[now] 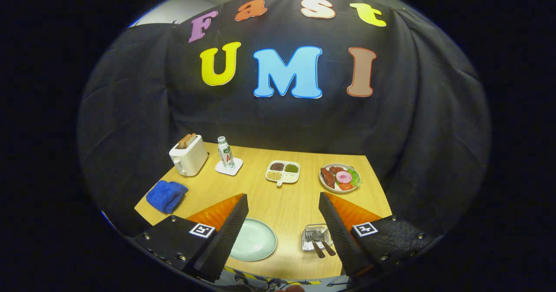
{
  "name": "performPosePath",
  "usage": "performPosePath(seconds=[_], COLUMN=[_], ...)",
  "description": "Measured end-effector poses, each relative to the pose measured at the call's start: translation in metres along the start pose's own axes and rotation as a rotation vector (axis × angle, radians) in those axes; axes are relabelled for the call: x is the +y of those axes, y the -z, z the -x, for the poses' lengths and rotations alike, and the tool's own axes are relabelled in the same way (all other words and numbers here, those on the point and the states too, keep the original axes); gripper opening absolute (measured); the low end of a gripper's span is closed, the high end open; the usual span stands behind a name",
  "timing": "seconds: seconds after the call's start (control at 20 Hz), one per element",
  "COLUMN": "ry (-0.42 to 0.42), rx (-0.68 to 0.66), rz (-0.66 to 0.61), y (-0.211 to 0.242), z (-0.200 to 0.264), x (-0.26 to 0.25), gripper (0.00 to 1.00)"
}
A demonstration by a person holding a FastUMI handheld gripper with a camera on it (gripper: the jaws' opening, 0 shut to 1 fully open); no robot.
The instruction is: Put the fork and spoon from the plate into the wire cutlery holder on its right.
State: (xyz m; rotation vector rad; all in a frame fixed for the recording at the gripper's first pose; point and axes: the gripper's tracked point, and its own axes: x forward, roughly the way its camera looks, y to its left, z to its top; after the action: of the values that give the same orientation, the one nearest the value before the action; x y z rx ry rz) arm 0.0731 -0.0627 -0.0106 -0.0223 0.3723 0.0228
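The gripper point(283, 209) is hanging above the table point(282, 205) with its fingers spread wide, gripping nothing. Between them, near, the plate point(254, 241) is lying bare. To its right, the holder point(316, 237) is carrying the fork point(316, 245) and spoon point(324, 242), beside the right finger. Far off are sitting a toaster point(189, 155), bottle point(225, 154), cloth point(167, 195), tray point(282, 172) and food plate point(340, 177).

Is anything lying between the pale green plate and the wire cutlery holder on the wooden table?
Nothing visible: bare wooden table separates the pale green plate from the wire cutlery holder, where the fork and spoon already lie. The gripper's fingers are open above.
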Motion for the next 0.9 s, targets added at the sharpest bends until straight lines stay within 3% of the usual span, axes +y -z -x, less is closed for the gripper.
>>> performPosePath(seconds=[0.25, 0.5, 0.65, 0.9], ry=[0.026, 0.07, 0.095, 0.096], rx=[-0.207, -0.368, -0.398, -0.441], rz=[-0.02, 0.036, 0.07, -0.012], y=[-0.039, -0.057, -0.05, -0.04], z=[0.022, 0.044, 0.046, 0.036], x=[0.028, 0.047, 0.063, 0.089], gripper=[0.99, 0.99, 0.99, 0.97])
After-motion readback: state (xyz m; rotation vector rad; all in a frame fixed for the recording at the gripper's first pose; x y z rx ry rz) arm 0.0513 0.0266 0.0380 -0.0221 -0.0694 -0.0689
